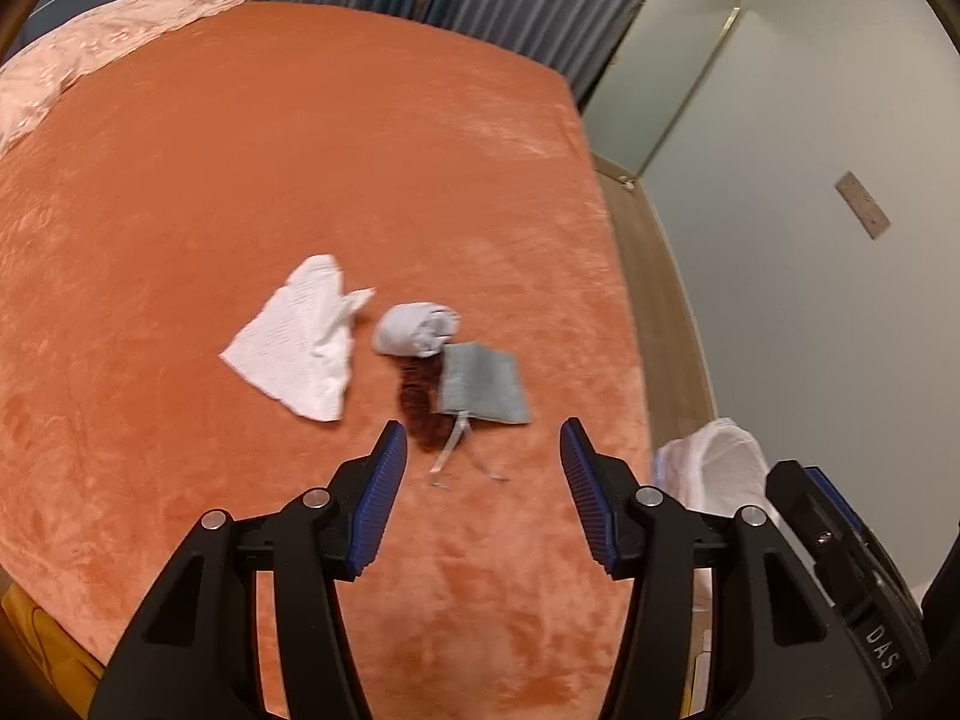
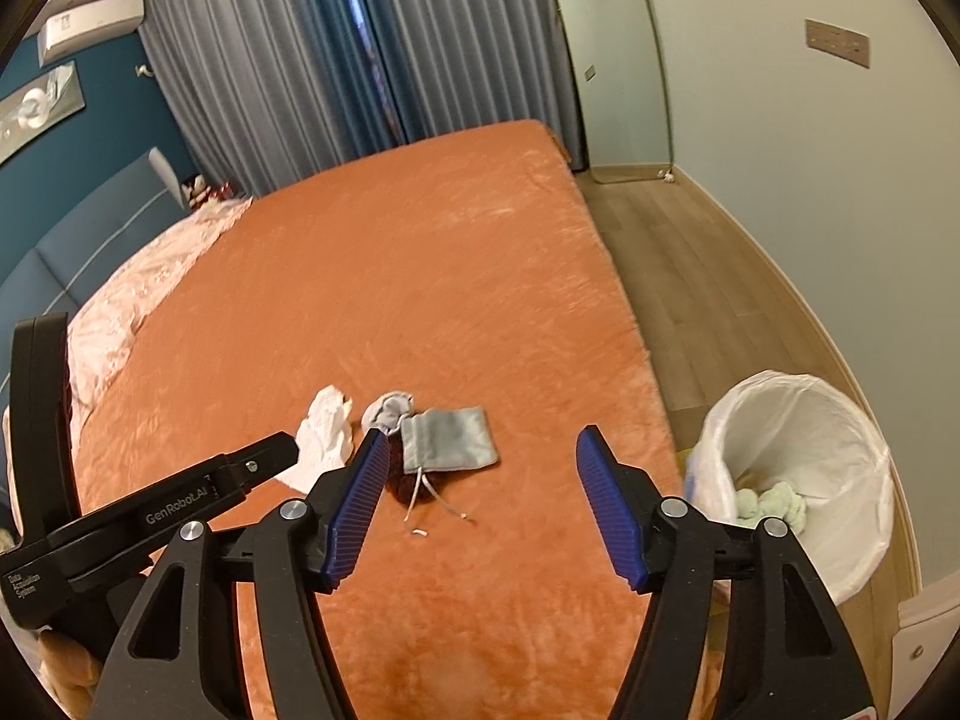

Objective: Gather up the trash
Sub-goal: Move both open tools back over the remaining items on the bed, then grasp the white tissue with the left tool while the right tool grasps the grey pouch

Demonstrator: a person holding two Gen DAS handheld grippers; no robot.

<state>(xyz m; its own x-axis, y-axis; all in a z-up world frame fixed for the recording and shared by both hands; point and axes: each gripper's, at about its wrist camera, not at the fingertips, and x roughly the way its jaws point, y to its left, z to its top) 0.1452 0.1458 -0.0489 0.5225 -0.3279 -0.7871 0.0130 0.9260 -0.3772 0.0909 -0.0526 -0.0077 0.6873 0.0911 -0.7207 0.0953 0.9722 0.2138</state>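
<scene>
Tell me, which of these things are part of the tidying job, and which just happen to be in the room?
Part of the job:
white tissue
pale wad
grey pouch
dark reddish clump
lined bin
left claw
right claw

Just there:
orange bedspread
pink quilt
curtains
mirror

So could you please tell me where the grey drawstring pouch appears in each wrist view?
Left wrist: grey drawstring pouch lies centre frame on the orange blanket, above the open claw.
Right wrist: pouch sits centre, just above the claw.
Shared landmark: the white crumpled tissue to its left.
</scene>
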